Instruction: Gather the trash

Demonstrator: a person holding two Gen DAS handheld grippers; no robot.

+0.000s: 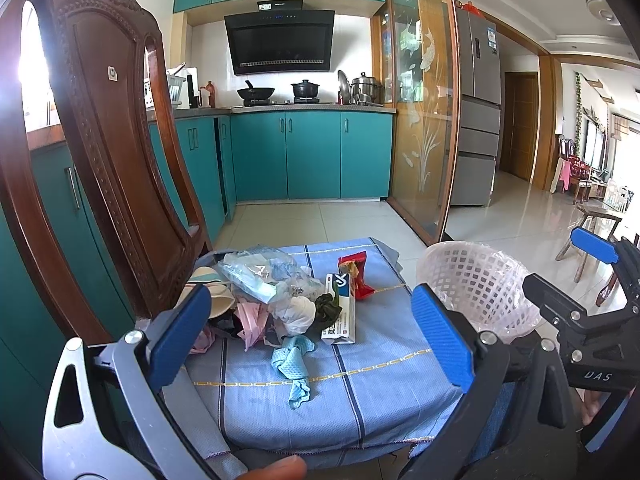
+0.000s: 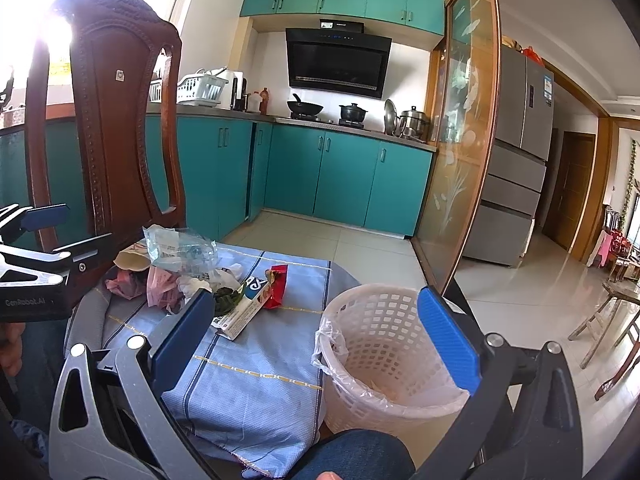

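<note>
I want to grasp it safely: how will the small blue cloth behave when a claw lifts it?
The blue cloth lies crumpled and twisted on the striped cover, so it is probably floppy and will hang down. It looks thin, likely light. It should not roll or break.

Teal kitchen cabinets (image 1: 312, 152) lining white wall | glossy white tile floor (image 1: 520, 216) reflecting daylight | carved dark wooden chair (image 1: 116, 152) standing left

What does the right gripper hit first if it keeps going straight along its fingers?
Probably the white basket: it sits between and just ahead of the right gripper, whose fingers are wide open and empty. The blue cloth lies to the left of that line. Depth is uncertain with the fisheye.
</note>
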